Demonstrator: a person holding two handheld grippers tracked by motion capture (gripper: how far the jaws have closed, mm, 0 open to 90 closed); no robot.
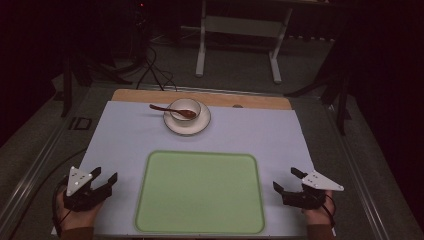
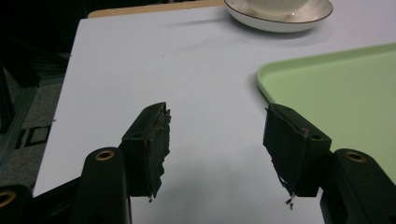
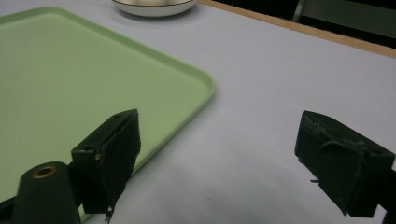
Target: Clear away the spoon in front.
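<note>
Your left gripper (image 1: 102,182) rests low beside the pale green rectangular plastic tray (image 1: 200,192), jaws spread and empty; your right gripper (image 1: 286,181) mirrors it at the tray's other side, jaws likewise apart. The high view shows a brown, seemingly wooden spoon (image 1: 173,110) across the white ceramic bowl (image 1: 185,110) on its saucer (image 1: 187,127); the left gripper view catches the saucer's rim (image 2: 280,21).

On the table lie one green tray (image 1: 200,192), one white saucer (image 1: 187,124), one white cup (image 1: 185,108) on it, and one brown spoon (image 1: 172,110). Two grippers sit there: a left gripper (image 1: 106,178) and a right gripper (image 1: 287,179).
</note>
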